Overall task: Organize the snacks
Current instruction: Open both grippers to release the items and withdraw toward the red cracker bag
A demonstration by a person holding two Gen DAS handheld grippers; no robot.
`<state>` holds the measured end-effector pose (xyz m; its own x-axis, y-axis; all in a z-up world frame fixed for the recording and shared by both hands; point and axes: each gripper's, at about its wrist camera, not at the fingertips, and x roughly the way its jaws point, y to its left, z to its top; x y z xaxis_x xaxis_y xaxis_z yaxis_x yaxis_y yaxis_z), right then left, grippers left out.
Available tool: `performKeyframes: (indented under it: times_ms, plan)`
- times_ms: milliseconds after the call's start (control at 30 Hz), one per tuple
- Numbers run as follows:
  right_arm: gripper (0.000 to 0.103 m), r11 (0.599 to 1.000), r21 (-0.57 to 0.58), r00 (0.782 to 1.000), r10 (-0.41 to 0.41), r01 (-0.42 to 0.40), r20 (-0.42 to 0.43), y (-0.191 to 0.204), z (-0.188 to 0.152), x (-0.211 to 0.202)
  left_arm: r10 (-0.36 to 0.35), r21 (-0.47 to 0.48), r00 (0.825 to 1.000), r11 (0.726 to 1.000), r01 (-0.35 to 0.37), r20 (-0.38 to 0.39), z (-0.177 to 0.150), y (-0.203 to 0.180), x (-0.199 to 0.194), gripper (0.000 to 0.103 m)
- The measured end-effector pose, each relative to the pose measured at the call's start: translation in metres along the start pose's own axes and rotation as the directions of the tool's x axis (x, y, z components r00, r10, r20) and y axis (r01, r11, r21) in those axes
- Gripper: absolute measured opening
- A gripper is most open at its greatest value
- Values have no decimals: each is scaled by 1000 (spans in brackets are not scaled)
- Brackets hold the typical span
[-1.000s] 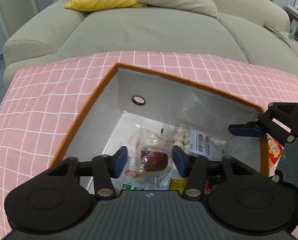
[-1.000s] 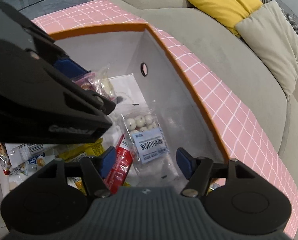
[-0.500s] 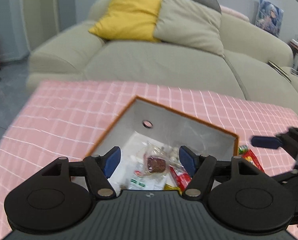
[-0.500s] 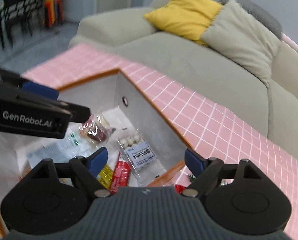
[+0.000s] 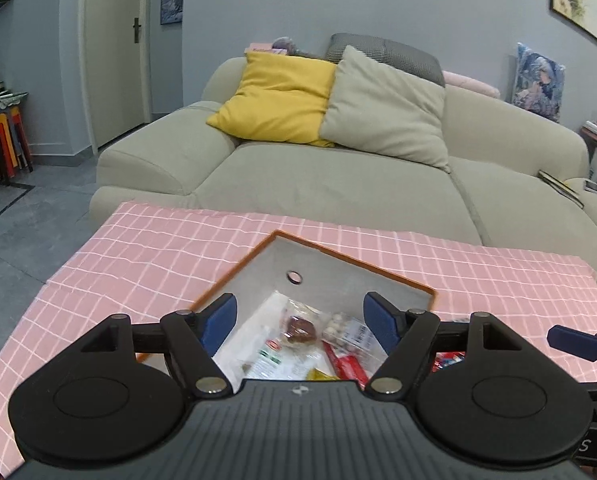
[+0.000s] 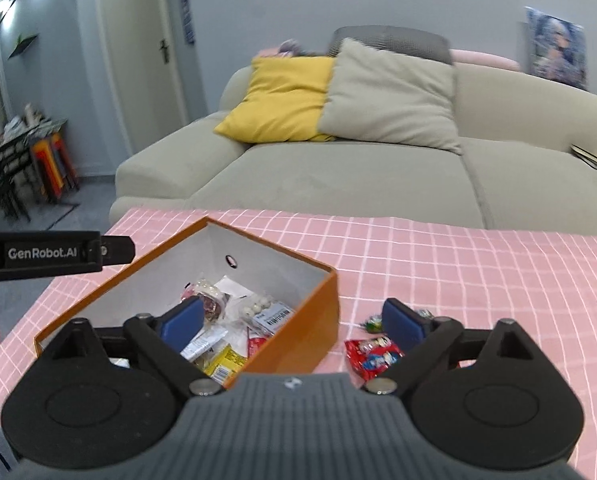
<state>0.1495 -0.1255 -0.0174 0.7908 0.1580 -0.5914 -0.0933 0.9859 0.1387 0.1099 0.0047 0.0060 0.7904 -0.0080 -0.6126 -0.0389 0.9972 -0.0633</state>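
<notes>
**Two packets still outside the box**

Both our grippers hang above the orange box [image 6: 290, 332] with nothing between their pads; the left gripper [image 5: 300, 320] and the right gripper [image 6: 294, 324] are each opening wide. Most snacks already lie inside the box. A red packet [image 6: 372, 354] and a small green sweet [image 6: 372, 323] remain on the pink checked counter [image 6: 478, 272], just beside the box's right wall. We judge the red packet the next pick. We should bring the right gripper down flat over it, pinch across its narrow side, and lift clear of the rim before dropping it in.
</notes>
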Motion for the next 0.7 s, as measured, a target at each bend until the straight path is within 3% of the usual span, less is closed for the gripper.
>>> performKeyframes:
  times_ms: [267,467,700]
  plan:
    - [94,996,48,997,-72,71,5,-32,-27,-31,-129,45,991,990,130,-28,-28,-38,-12,80]
    - [95,989,64,990,-133,136,-37,-58,-56,-42,-199,103,979,974,203,-46,-46,-74,-12,80]
    - [92,967,78,969,-240,244,-54,-84,-83,-44,-262,69,957,960,272,-123,-57,-95,6,78]
